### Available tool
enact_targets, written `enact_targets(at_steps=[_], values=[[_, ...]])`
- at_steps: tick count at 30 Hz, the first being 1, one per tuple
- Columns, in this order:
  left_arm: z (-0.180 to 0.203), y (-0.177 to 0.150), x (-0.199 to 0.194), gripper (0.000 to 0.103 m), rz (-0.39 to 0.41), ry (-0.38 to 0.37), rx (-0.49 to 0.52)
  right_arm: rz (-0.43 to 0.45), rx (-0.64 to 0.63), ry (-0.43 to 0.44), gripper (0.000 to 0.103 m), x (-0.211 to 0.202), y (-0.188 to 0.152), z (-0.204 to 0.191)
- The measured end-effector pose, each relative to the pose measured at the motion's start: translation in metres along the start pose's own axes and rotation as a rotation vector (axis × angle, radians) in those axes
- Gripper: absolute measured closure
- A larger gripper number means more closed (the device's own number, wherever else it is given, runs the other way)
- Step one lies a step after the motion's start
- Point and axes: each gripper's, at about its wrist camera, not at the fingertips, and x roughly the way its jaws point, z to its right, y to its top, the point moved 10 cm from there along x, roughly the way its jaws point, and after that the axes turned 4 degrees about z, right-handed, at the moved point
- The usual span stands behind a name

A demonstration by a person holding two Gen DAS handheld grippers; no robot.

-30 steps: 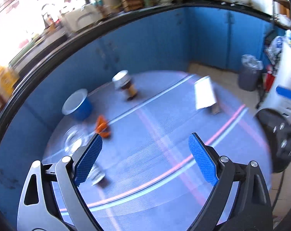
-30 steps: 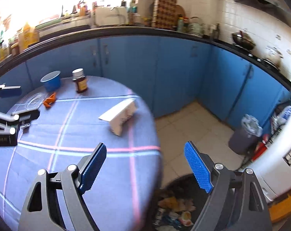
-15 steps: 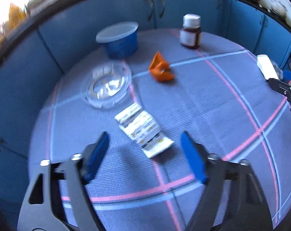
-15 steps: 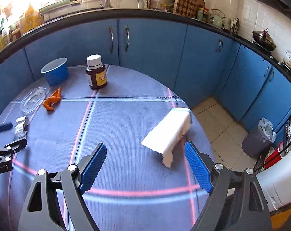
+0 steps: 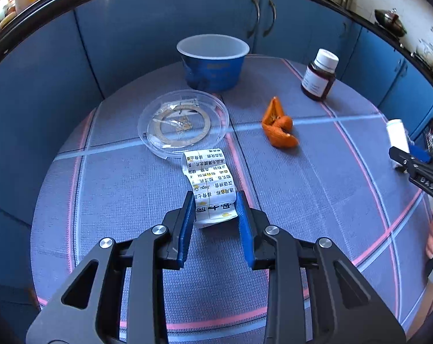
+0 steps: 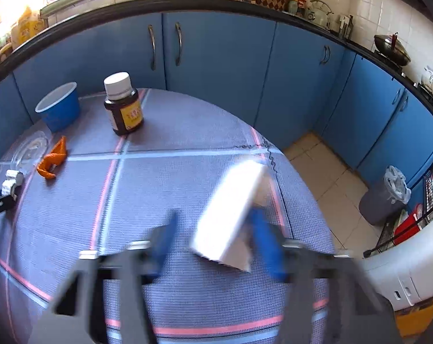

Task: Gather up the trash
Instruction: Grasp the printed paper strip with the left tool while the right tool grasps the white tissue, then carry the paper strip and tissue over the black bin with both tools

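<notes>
Lying on the grey-blue checked tabletop, a white paper-wrapped oblong packet is bracketed by the right gripper, whose closing fingers are not yet seen pressing it; its long axis runs away, tilted rightward. The left gripper has just closed onto a crumpled printed medicine leaflet, whose length points away towards the clear plastic lid.

Orange peel (blue bowl behind).
</notes>
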Motion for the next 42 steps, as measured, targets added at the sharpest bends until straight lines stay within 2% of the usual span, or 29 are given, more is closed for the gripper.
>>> enact_targets(at_steps=[3,10,26,42], values=[[0.003,0.004,-0.007,0.073,0.01,-0.006,0.0,-0.005,0.024,0.054,0.079,-0.004,-0.003,0.0],[0.033,0.013,-0.021,0.073,0.037,-0.047,0.031,0.012,0.003,0.115,0.082,-0.032,-0.012,-0.01],[0.093,0.028,-0.07,0.073,0.122,-0.078,0.106,0.087,-0.039,0.112,0.081,-0.104,-0.022,0.004],[0.145,0.023,-0.111,0.073,0.172,-0.104,0.201,0.162,-0.051,0.085,0.081,-0.159,-0.029,0.024]])
